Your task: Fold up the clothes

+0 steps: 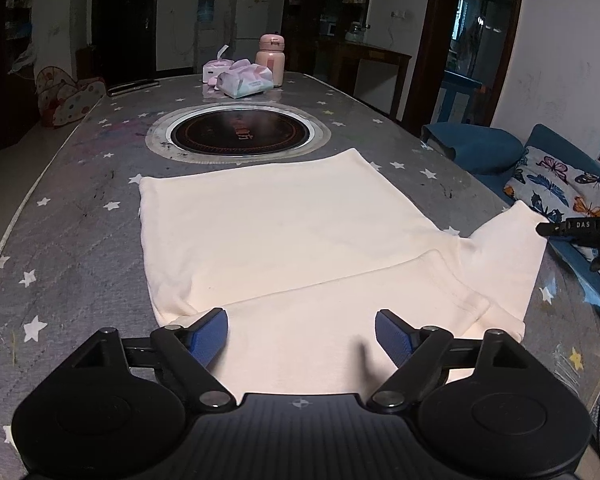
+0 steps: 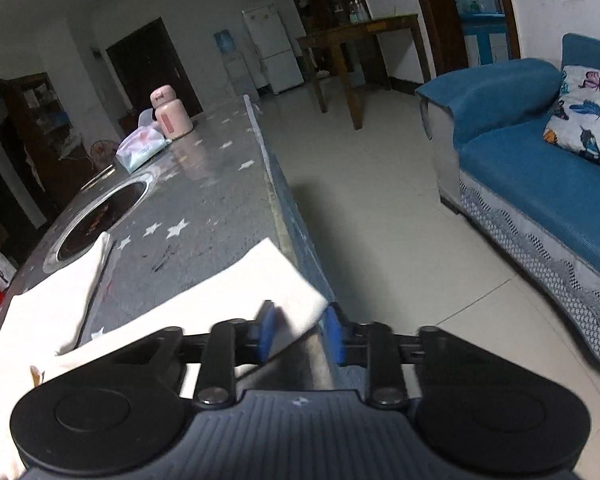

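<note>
A cream T-shirt (image 1: 268, 232) lies flat on the grey star-patterned table (image 1: 68, 216), one sleeve folded over its near part. My left gripper (image 1: 301, 330) is open just above the near edge of the shirt and holds nothing. The other sleeve (image 1: 512, 248) points toward the table's right edge. My right gripper (image 2: 300, 332) is at that sleeve's end (image 2: 260, 280), at the table edge; its blue pads (image 2: 266, 330) stand apart with the sleeve corner between them. Its tip shows at the right of the left wrist view (image 1: 552, 229).
A round inset cooktop (image 1: 240, 133) sits beyond the shirt. Tissue packs (image 1: 244, 78) and a pink flask (image 1: 271, 56) stand at the far end. A blue sofa (image 2: 540, 168) with a butterfly cushion (image 2: 588, 116) is to the right, across bare tiled floor (image 2: 380, 200).
</note>
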Motion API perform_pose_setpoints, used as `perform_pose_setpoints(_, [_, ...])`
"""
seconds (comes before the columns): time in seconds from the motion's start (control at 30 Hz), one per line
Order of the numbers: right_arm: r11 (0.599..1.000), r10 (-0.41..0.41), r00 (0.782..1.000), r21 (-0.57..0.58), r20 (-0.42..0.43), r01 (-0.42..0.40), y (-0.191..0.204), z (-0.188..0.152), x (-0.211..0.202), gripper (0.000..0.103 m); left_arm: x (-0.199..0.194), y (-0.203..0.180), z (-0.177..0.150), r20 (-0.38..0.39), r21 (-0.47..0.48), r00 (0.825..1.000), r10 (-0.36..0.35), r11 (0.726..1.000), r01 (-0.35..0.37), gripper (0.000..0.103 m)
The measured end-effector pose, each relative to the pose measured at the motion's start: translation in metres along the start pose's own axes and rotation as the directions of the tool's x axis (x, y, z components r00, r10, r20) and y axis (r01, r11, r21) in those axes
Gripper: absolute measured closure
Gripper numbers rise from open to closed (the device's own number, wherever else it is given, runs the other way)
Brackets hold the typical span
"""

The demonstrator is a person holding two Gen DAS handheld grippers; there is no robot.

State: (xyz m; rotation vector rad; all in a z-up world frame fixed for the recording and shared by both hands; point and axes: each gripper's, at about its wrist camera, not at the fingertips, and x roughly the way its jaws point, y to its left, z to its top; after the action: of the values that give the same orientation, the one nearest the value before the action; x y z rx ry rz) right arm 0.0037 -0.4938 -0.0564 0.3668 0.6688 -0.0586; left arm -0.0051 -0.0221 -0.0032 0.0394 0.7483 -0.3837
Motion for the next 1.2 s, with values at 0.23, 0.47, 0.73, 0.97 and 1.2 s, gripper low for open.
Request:
perform_pose_setpoints(0.23, [0.998, 0.027, 0.997, -0.058, 0.068, -0.023, 0.019, 0.011, -0.023, 0.098, -0.002, -0.004, 0.000, 0.004, 0.013, 1.000, -0.001, 1.000, 0.001, 0.017])
perform_pose_setpoints(0.47, [0.978, 0.162, 0.984, -0.147, 0.078, -0.149, 0.064, 0.029, -0.046, 0.098, -0.009, -0.003, -0.002, 0.025, 0.020, 1.000, -0.004, 1.000, 0.004, 0.012])
perform_pose_setpoints(0.73, [0.904, 0.348, 0.937, -0.274, 0.023, -0.328, 0.150, 0.037, -0.060, 0.098, -0.023, 0.014, -0.008, 0.065, -0.012, 0.998, 0.009, 1.000, -0.008, 0.005])
perform_pose_setpoints(0.97, [0.813, 0.451, 0.889, -0.376, -0.078, -0.445, 0.231, 0.026, -0.048, 0.098, -0.039, 0.031, -0.017, 0.107, -0.047, 0.994, 0.024, 0.999, -0.019, 0.000])
perform_pose_setpoints(1.2, [0.719, 0.492, 0.843, -0.443, -0.218, -0.535, 0.298, -0.011, -0.028, 0.098, -0.058, 0.053, -0.024, 0.143, -0.085, 0.988, 0.057, 0.995, -0.045, 0.000])
